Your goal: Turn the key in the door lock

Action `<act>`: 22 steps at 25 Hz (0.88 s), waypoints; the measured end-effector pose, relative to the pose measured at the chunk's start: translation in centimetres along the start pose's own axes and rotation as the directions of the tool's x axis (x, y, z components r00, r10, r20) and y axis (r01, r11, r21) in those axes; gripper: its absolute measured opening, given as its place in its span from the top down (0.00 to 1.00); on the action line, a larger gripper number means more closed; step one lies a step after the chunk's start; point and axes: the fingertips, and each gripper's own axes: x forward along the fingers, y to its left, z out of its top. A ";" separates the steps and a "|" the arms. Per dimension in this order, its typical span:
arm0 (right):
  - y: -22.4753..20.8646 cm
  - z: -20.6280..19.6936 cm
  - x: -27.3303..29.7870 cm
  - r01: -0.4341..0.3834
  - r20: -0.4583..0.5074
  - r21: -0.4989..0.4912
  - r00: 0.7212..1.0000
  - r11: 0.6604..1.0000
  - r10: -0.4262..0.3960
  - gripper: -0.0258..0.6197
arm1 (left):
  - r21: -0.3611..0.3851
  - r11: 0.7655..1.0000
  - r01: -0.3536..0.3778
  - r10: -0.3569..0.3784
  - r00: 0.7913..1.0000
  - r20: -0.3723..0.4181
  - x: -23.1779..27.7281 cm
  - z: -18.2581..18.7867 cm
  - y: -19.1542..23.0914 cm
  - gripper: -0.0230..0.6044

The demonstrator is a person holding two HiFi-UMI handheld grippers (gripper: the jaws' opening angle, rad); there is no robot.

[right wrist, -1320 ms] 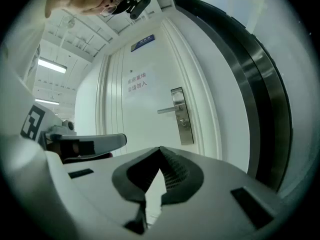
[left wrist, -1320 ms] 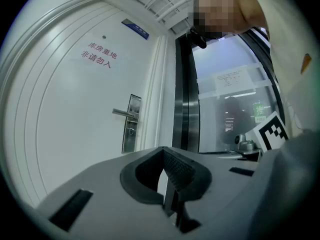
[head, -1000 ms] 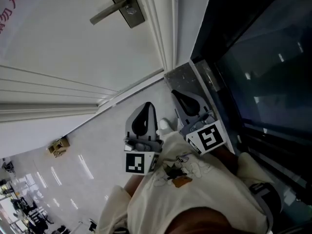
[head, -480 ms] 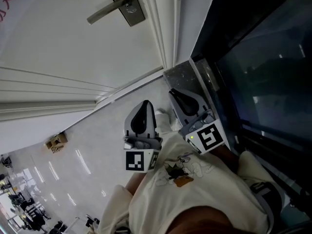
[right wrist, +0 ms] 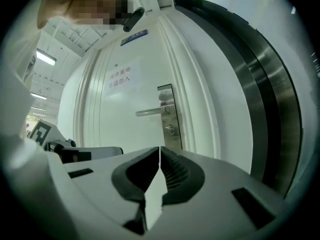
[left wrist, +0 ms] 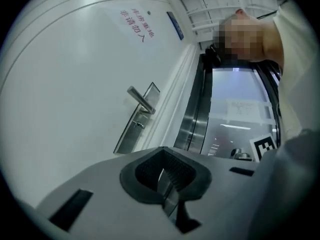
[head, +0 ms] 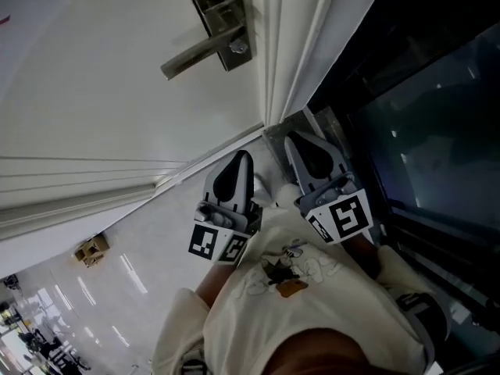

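Observation:
A white door carries a silver lock plate with a lever handle. Below the lever a small metal piece, apparently the key, sticks out of the lock cylinder. The right gripper view shows lever and key straight ahead. In the left gripper view the lever and key lie ahead, left of centre. My left gripper and right gripper are held side by side, well short of the door. Both are shut and empty: left gripper, right gripper.
The white door frame runs beside the lock, with a dark glass panel and steel trim to its right. A red-lettered notice hangs on the door. The person's pale sleeves fill the bottom of the head view.
Both grippers have moved toward the door, and the left one has rolled a little. The handle and lock now sit lower and larger in the head view.

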 end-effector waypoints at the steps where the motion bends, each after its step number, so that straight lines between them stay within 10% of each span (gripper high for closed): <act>1: -0.5 0.0 0.5 0.023 0.000 0.000 1.000 1.000 -0.023 0.94 | -0.015 1.000 -0.004 0.004 1.000 0.005 0.8 0.2 0.8 0.95; 7: -1.8 0.1 2.3 0.084 -0.027 0.017 0.996 0.996 -0.084 0.94 | -0.163 0.984 -0.071 0.076 0.997 0.025 5.7 1.8 3.7 0.80; 14: -2.8 1.3 2.6 0.102 -0.030 -0.001 0.994 0.995 -0.102 0.94 | -0.508 0.857 -0.088 0.141 0.988 0.067 11.7 3.7 5.8 0.77; 22: -4.0 1.8 2.0 0.139 -0.017 0.014 0.990 0.990 -0.139 0.94 | -0.547 0.831 -0.105 0.180 0.980 0.087 15.7 4.7 6.7 0.77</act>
